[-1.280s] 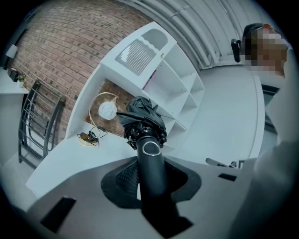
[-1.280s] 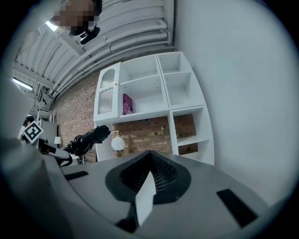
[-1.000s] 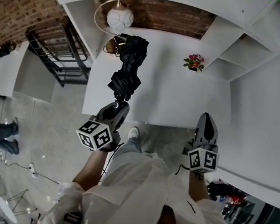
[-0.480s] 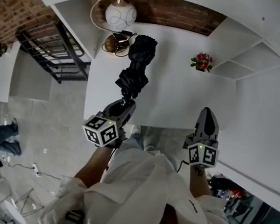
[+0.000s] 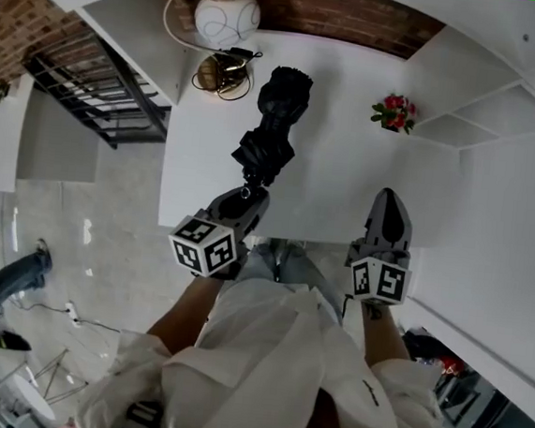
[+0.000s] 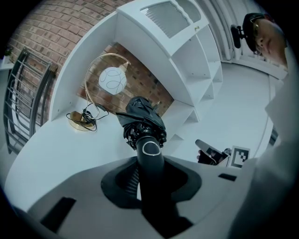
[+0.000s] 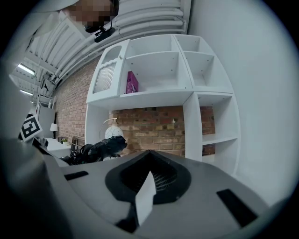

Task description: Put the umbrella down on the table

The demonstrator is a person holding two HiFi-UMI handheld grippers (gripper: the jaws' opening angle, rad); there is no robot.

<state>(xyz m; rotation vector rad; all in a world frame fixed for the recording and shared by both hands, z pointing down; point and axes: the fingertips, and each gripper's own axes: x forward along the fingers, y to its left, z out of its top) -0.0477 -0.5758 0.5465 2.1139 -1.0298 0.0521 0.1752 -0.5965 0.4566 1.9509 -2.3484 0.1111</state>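
1. Change: compared with one second ago, the left gripper (image 5: pixel 247 197) has carried the umbrella (image 5: pixel 274 124) further over the worktop (image 5: pixel 345 188). The far end of the folded canopy previously overlapped the base of the lamp (image 5: pixel 226 16) at the upper left of the frame. It now lies clear of it, near the upper centre
2. Change: the right gripper (image 5: pixel 387 203) has also advanced. Its tip now crosses the near edge of the worktop at the right of centre
3. Meaning for the task: the umbrella is positioned above a bare area of the worktop, between the lamp and the flower pot (image 5: pixel 396 113). The approach is judged nearly complete, but the set-down is not yet done. No view confirms that the canopy touches the surface
4. Left fingers: partly open and clamped on the black umbrella handle (image 6: pixel 150 161), which runs between them. The bunched canopy extends beyond them, towards the lamp
5. Right fingers: closed together with nothing between them. They touch neither the umbrella nor the worktop, and stand well apart from the umbrella at the lower right of the frame
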